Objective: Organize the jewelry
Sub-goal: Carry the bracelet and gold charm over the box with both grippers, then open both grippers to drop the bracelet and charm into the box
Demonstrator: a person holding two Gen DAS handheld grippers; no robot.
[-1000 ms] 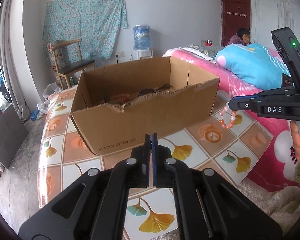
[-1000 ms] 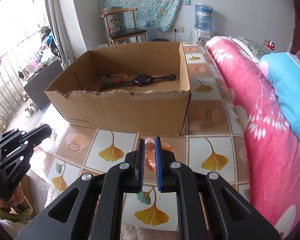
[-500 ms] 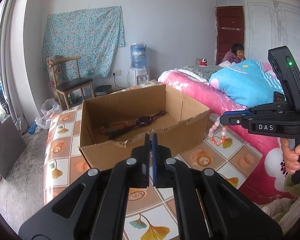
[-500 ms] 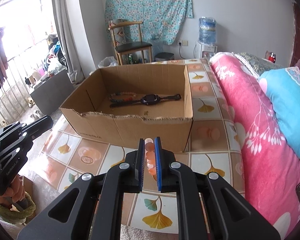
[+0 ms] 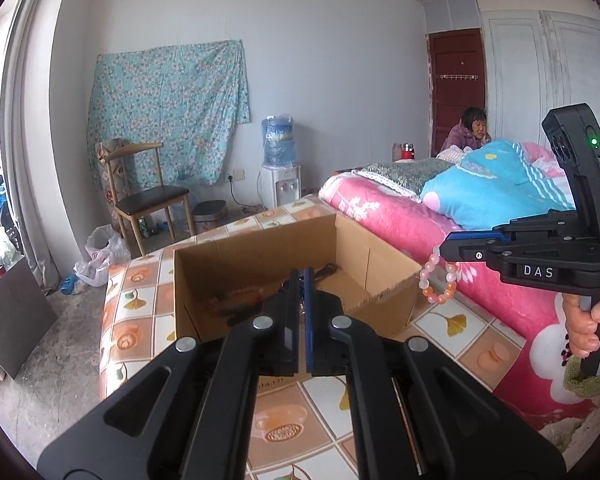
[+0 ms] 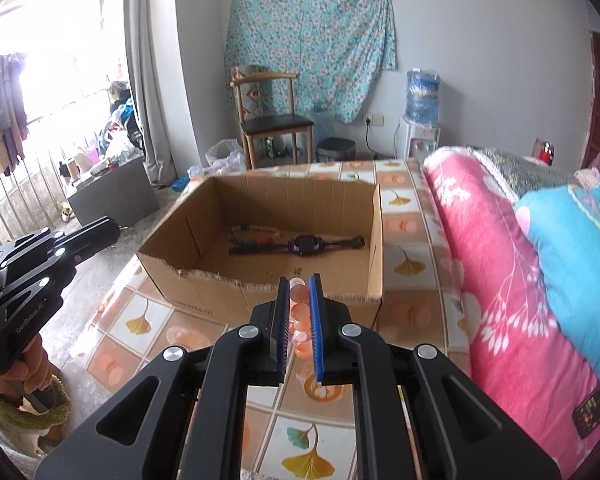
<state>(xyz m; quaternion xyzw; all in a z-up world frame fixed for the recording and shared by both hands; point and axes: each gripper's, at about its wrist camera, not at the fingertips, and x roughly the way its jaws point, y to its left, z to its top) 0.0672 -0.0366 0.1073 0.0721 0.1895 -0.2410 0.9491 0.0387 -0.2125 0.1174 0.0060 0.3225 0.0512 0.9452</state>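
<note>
While open-topped, cardboard box with watch, beaded strands.

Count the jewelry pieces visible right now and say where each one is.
3. A pink bead bracelet hangs from the right gripper, pinched between its fingers. A dark watch and a beaded strand lie inside the cardboard box. The box walls may hide more.

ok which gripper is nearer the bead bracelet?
Right. The right gripper is shut on the bead bracelet; the left gripper is shut, apart from it, over the cardboard box.
</note>
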